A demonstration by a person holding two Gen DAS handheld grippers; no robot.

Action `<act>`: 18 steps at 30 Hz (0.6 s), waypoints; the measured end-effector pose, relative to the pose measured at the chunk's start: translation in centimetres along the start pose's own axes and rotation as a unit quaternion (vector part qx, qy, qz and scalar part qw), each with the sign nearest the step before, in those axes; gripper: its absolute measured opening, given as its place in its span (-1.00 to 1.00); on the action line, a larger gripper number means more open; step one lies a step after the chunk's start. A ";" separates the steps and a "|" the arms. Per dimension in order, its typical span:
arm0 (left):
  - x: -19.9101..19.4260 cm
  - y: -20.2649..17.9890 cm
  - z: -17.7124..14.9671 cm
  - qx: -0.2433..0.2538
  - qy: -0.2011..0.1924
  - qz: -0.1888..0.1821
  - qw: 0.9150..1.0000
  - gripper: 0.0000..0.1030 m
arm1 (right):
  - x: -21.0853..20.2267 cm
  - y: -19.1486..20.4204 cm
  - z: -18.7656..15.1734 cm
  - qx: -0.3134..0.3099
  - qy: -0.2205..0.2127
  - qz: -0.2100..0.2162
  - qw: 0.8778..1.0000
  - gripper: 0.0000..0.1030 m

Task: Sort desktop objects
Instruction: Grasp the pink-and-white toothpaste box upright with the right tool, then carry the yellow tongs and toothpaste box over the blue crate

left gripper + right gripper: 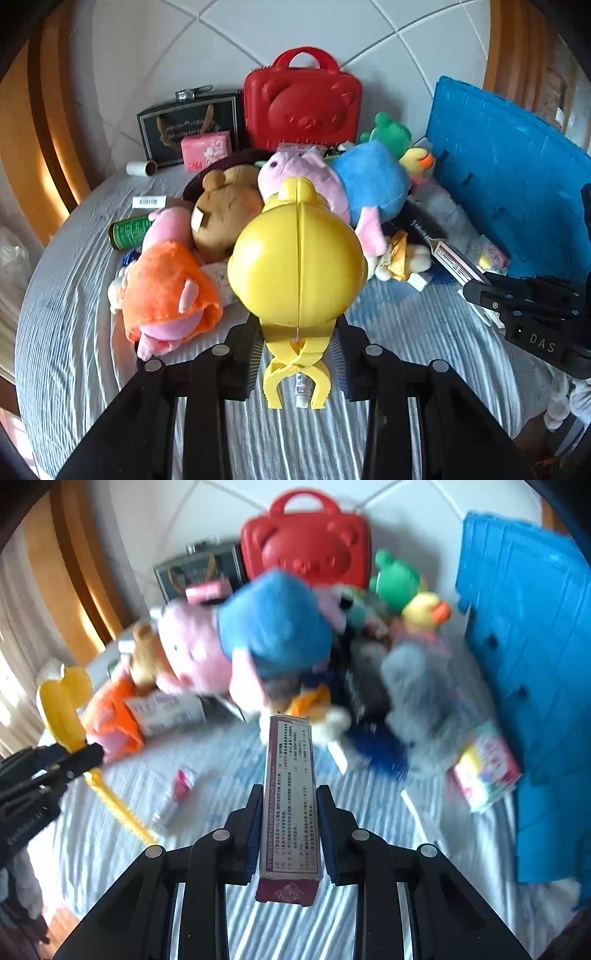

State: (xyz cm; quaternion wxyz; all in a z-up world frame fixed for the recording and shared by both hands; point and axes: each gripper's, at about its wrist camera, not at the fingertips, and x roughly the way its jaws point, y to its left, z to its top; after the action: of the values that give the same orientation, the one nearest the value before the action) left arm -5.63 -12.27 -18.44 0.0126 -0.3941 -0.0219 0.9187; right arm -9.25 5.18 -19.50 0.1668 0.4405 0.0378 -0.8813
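Note:
In the left wrist view my left gripper (297, 347) is shut on the narrow base of a round yellow plastic toy (295, 258), which hangs above the striped cloth (74, 314). The toy's clip-like tail (295, 380) pokes back between the fingers. In the right wrist view my right gripper (289, 827) is shut on a long maroon printed box (290, 805); both blue pads press its sides. The left gripper (40, 775) and yellow toy (62, 705) show at the left edge there. My right gripper (524, 306) with the box (456, 264) appears at the right of the left wrist view.
A pile of plush toys lies ahead: orange pig (166, 295), brown bear (221, 218), blue-shirted pig (369, 181), green frog (391, 133), yellow duck (417, 160). A red bear case (303, 107) and black bag (184, 125) stand behind. A blue crate (509, 177) stands right. A small tube (181, 786) lies on the cloth.

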 end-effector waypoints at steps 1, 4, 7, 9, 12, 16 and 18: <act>-0.4 -0.4 0.5 0.005 -0.009 -0.005 1.000 -0.37 | -0.4 0.1 0.5 0.000 -0.008 -0.003 1.000 -0.48; -2.5 -1.8 2.1 0.017 -0.040 -0.019 0.999 -0.37 | -3.5 0.1 1.5 0.001 -0.042 -0.017 0.999 -0.48; -4.0 -3.7 3.7 0.030 -0.072 -0.025 0.997 -0.37 | -6.5 -0.3 2.5 -0.004 -0.079 -0.034 0.996 -0.48; -5.0 -5.3 5.2 0.039 -0.091 -0.023 0.995 -0.37 | -8.7 -1.5 3.5 -0.003 -0.109 -0.039 0.993 -0.48; -6.5 -8.3 7.5 0.044 -0.127 -0.025 0.991 -0.37 | -11.3 -3.4 5.0 -0.005 -0.144 -0.045 0.989 -0.48; -8.2 -14.0 11.2 0.050 -0.165 -0.027 0.985 -0.37 | -15.5 -7.7 6.7 -0.009 -0.188 -0.059 0.980 -0.48; -9.1 -17.1 13.1 0.055 -0.185 -0.028 0.981 -0.37 | -17.6 -10.3 7.4 -0.011 -0.212 -0.071 0.975 -0.48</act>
State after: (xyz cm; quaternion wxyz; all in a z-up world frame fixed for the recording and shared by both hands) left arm -8.76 4.05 -1.93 0.0555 -0.2150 0.0159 0.9749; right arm -8.44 17.86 -1.90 0.1129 0.2381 0.0421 -0.9637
